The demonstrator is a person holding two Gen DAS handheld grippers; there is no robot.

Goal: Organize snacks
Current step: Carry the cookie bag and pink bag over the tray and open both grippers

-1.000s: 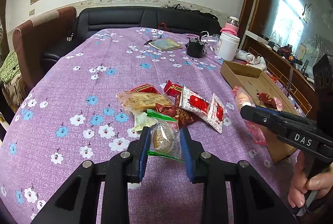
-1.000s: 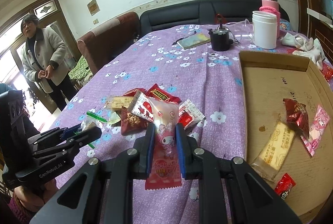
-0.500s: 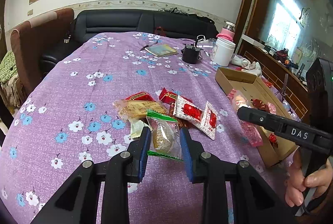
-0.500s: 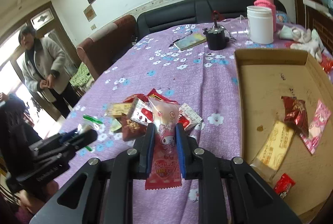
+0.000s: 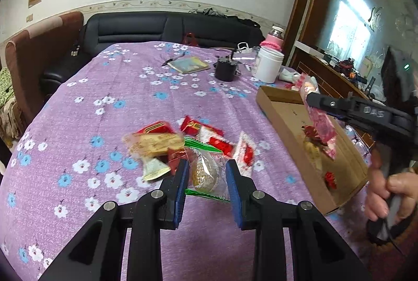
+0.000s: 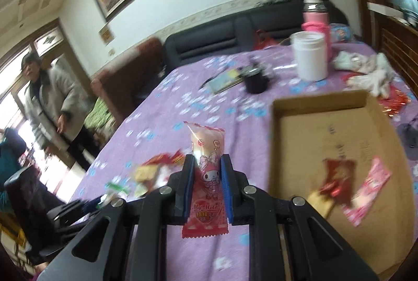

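Observation:
My left gripper [image 5: 206, 171] is shut on a clear packet with green ends holding a round pastry [image 5: 207, 172], lifted just above a pile of snack packets [image 5: 183, 142] on the purple flowered cloth. My right gripper [image 6: 207, 171] is shut on a pink packet with a cartoon rabbit [image 6: 207, 168], held upright in the air left of the cardboard box [image 6: 313, 108]. From the left wrist, that right gripper [image 5: 309, 99] and its pink packet [image 5: 320, 124] hang over the box [image 5: 277, 111]. Several snacks lie in the box.
A white jar [image 5: 267, 66], a pink bottle [image 6: 314, 19], a black pot [image 5: 226, 69] and a booklet [image 5: 189, 64] stand at the far end of the table. A person in a grey coat [image 6: 49, 103] stands left of the table. A black sofa [image 5: 162, 27] lies behind.
My right gripper has risen and swung right with the pink packet, from over the pile to over the box edge. The left gripper kept its grip on the pastry packet, nearly still.

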